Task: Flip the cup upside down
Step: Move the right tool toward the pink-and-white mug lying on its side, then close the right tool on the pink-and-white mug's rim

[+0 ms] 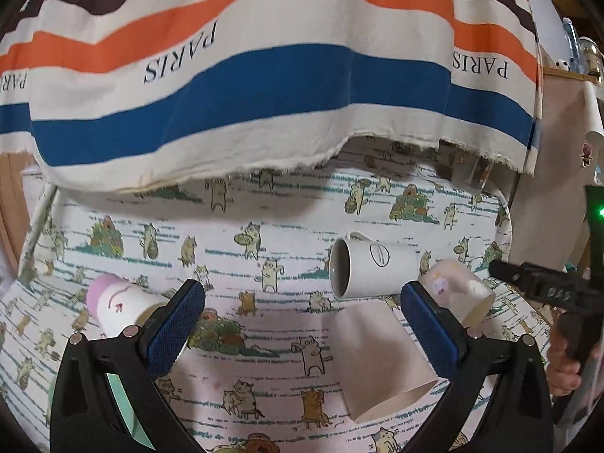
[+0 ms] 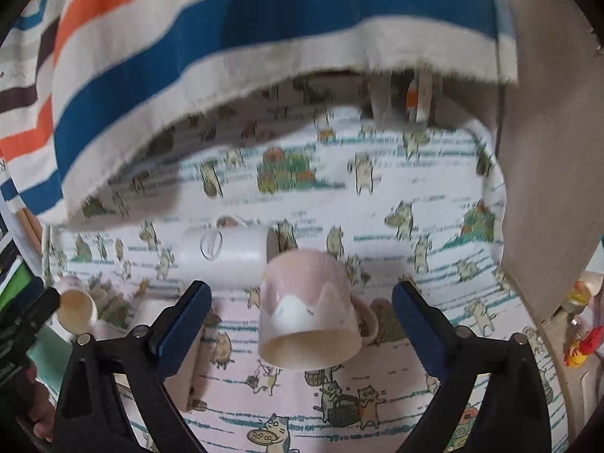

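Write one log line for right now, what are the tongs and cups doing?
left tongs: open, empty | right tongs: open, pink cup between, untouched | white mug: on side | pink cup: on side

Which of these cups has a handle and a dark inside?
The white mug, lying on its side in the middle. Its handle points up; the paper cups around it have none.

Both wrist views low, near, facing forward, sharing white mug [image 1: 372, 270] [image 2: 222, 255].
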`<control>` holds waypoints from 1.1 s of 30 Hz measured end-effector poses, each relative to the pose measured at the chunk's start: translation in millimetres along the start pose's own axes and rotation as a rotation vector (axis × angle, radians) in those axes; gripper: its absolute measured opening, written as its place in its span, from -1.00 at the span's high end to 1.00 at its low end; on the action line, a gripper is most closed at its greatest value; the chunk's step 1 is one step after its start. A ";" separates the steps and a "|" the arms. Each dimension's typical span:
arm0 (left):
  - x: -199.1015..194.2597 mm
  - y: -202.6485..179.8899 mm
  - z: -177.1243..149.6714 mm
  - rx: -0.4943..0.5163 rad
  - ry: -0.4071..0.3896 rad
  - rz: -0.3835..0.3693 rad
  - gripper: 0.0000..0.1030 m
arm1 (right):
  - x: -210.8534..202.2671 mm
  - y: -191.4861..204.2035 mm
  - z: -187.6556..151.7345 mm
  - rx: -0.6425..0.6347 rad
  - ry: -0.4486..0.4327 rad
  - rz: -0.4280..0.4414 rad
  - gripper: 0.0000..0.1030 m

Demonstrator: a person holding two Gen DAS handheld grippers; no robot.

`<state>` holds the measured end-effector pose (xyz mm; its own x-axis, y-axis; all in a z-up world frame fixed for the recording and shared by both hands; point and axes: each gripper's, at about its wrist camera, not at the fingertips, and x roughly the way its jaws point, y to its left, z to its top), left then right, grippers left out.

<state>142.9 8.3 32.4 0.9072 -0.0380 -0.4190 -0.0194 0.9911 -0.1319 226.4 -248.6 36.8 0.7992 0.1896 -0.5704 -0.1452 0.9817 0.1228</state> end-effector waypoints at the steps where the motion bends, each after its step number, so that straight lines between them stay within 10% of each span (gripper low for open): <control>1: 1.2 0.4 -0.5 -0.005 0.010 -0.005 -1.00 | 5.7 -0.4 -2.1 0.001 0.018 -0.001 -0.87; 33: 21.2 2.9 -9.5 0.005 0.114 0.001 -1.00 | 59.0 17.5 -30.7 -0.100 0.152 -0.136 -0.61</control>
<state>158.1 9.2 14.6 0.8532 -0.0508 -0.5190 -0.0184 0.9917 -0.1273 253.0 -219.8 -19.6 0.7195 0.0479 -0.6928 -0.1053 0.9936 -0.0406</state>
